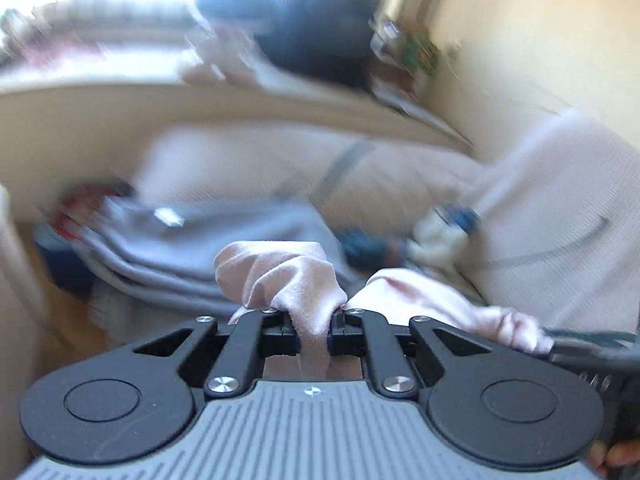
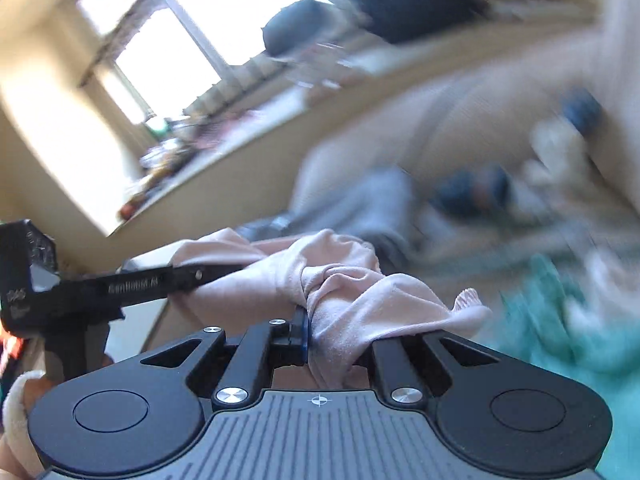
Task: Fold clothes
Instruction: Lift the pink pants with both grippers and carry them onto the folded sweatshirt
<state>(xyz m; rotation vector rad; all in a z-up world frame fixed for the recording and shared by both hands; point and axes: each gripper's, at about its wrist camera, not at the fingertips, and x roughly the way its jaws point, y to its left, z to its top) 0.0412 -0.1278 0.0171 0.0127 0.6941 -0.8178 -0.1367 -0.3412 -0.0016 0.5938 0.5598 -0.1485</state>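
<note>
Pink garment [image 1: 296,276] is bunching between both your grippers, left gripper [image 1: 314,330] and right gripper [image 2: 320,336] clamping it; behind, blurred, perhaps grey folded clothes [image 1: 160,248] are lying on a beige surface [image 1: 240,160].

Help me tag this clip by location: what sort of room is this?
Probably a bedroom or living room at home, though the blur makes it uncertain. A window lights a cluttered sill, a pile of clothes lies on soft cream upholstery, and both grippers hold a pink garment.
</note>
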